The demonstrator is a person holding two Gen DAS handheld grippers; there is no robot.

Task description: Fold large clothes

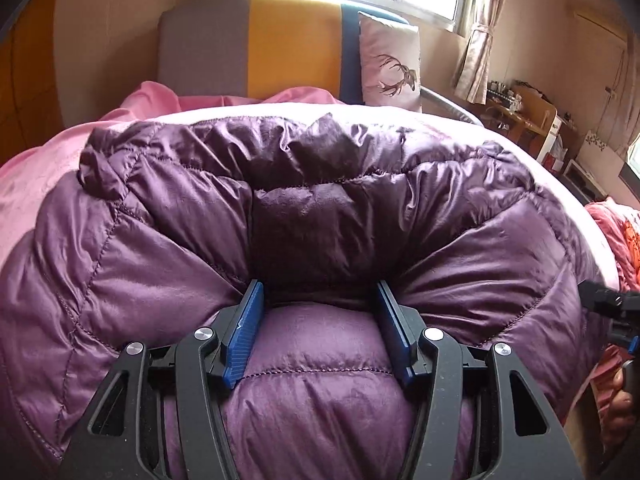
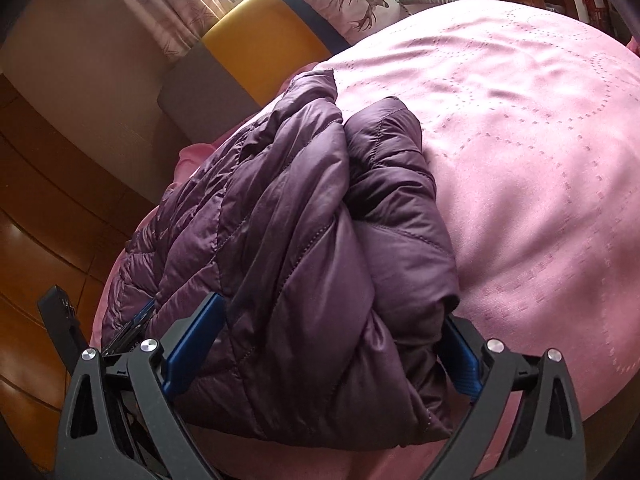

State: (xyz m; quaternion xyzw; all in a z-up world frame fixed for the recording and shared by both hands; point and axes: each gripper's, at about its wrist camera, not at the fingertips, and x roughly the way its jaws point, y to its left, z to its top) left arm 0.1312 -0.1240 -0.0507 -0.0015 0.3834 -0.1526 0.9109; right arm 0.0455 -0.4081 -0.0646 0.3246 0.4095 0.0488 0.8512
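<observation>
A purple quilted down jacket (image 1: 320, 208) lies bunched on a pink bed. My left gripper (image 1: 320, 300) has its blue-padded jaws spread wide, with a thick fold of the jacket bulging between them. In the right wrist view the same jacket (image 2: 304, 216) is folded into a thick bundle. My right gripper (image 2: 332, 316) also has wide-spread jaws, one on each side of the bundle's near end. The right gripper's edge shows in the left wrist view (image 1: 612, 308) at the far right.
The pink bedspread (image 2: 520, 152) stretches to the right of the jacket. A grey, yellow and blue headboard (image 1: 288, 44) and a deer-print pillow (image 1: 390, 64) stand at the back. A wooden floor (image 2: 48, 208) lies left of the bed. A cluttered desk (image 1: 524, 116) stands at the right.
</observation>
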